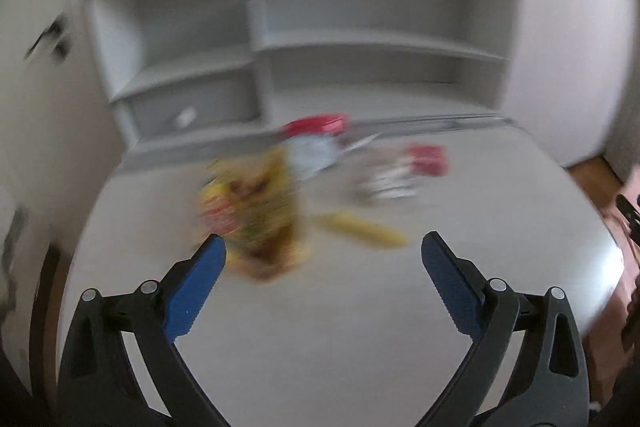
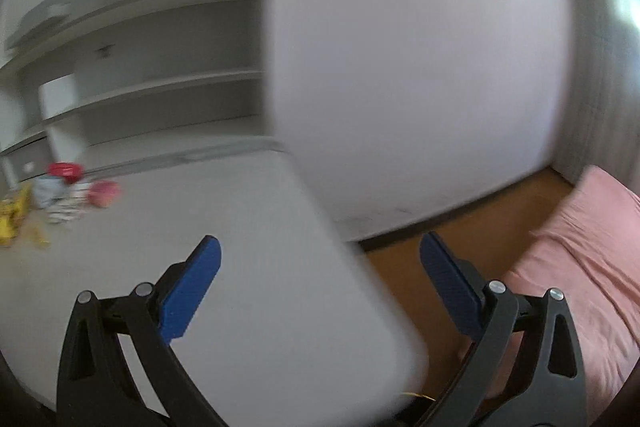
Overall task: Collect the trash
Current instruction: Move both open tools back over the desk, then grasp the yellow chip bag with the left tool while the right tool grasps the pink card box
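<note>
Both views are blurred by motion. On the white desk [image 1: 320, 307] lies a heap of trash: a yellow snack bag [image 1: 256, 211], a yellow wrapper [image 1: 368, 231], a white packet with a red top [image 1: 316, 143] and a red-and-white wrapper [image 1: 408, 167]. My left gripper [image 1: 324, 247] hovers open in front of the heap, with nothing between its blue pads. The right wrist view shows the same trash [image 2: 60, 195] far to the left. Over the desk's right corner, my right gripper [image 2: 320, 247] stands wide open and holds nothing.
White shelving [image 1: 304, 43] rises behind the desk [image 2: 240, 267]. A white wall [image 2: 420, 87] stands to the right. Beyond the desk edge is a brown floor [image 2: 460, 227] and a pink bed cover [image 2: 580, 259].
</note>
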Motion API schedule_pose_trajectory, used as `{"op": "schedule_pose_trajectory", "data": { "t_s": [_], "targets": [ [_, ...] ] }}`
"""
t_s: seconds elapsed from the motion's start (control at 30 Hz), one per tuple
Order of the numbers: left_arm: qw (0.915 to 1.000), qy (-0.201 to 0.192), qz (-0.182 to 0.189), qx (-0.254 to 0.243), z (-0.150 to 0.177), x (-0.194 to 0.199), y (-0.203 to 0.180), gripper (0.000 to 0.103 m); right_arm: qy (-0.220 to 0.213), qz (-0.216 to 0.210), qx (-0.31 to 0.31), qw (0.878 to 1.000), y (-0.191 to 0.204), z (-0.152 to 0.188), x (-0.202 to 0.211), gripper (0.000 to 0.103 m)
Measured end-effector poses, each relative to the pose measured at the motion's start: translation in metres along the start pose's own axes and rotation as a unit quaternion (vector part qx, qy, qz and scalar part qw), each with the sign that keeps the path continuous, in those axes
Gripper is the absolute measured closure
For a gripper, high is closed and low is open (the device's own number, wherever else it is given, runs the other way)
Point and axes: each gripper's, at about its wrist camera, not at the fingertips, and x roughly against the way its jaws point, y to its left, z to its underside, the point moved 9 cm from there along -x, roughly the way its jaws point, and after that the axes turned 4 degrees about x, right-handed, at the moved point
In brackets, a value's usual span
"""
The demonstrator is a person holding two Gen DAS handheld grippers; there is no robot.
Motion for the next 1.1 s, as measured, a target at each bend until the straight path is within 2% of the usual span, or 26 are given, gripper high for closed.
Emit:
{"op": "schedule_pose_trajectory", "data": {
  "t_s": [0.13,0.27,0.37,0.5,0.53,0.63,0.77,0.93,1.1],
  "targets": [
    [0.9996,0.017,0.020,0.011,-0.006,-0.017,0.013,0.008,-0.004,-0.048,0.031,0.998,0.058,-0.023,-0.014,0.007],
    [0.9990,0.024,0.019,-0.032,-0.022,-0.038,0.009,0.008,0.008,-0.083,0.047,0.995,0.111,-0.045,-0.037,0.007],
    [0.9983,0.032,-0.003,-0.049,-0.013,-0.052,0.027,0.008,0.028,-0.109,0.056,0.992,0.133,-0.058,-0.058,0.007],
    [0.9969,0.063,0.006,-0.047,-0.008,-0.078,0.044,0.008,0.059,-0.147,0.095,0.983,0.164,-0.061,-0.079,0.007],
    [0.9966,0.068,0.003,-0.046,-0.007,-0.083,0.050,0.008,0.071,-0.169,0.107,0.977,0.174,-0.061,-0.086,0.007],
    [0.9971,0.072,0.006,-0.025,-0.008,-0.090,0.065,0.008,0.119,-0.273,0.140,0.944,0.207,-0.060,-0.110,0.007],
    [0.9960,0.085,0.025,0.011,-0.009,-0.098,0.079,0.008,0.138,-0.292,0.197,0.926,0.230,-0.061,-0.142,0.007],
    [0.9941,0.105,0.006,0.026,0.000,-0.112,0.095,0.008,0.163,-0.316,0.252,0.900,0.256,-0.051,-0.166,0.007],
    [0.9922,0.116,0.013,0.044,0.004,-0.124,0.105,0.009,0.156,-0.333,0.282,0.886,0.276,-0.049,-0.176,0.007]
  ]
}}
